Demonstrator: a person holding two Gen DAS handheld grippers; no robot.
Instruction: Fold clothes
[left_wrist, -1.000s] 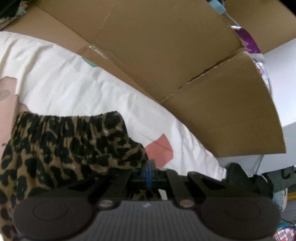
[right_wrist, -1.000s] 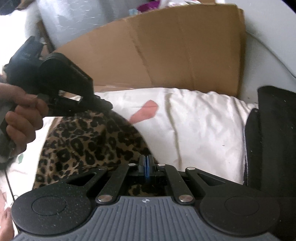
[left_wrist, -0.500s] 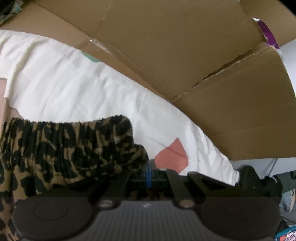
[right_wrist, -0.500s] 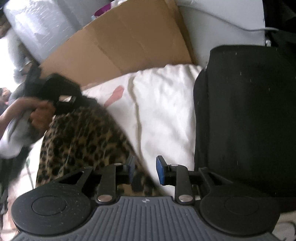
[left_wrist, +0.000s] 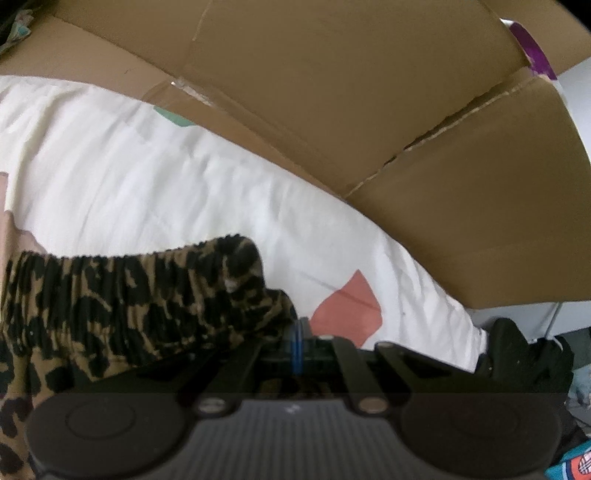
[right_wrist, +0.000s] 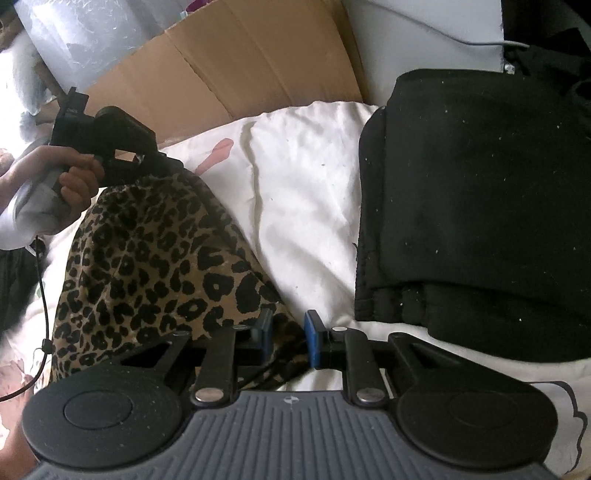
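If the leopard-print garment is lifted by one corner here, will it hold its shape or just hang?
The leopard-print garment would probably hang limp: it already drapes in soft folds from the left gripper, shut on its edge. It looks thin, so likely light. The gathered waistband may bunch, and the fabric between the right gripper pads could slide rather than push flat.

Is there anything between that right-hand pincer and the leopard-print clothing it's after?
Nothing visible. The leopard-print garment already lies between the right gripper's jaws, which have just been closing. The black folded clothes sit off to the side.
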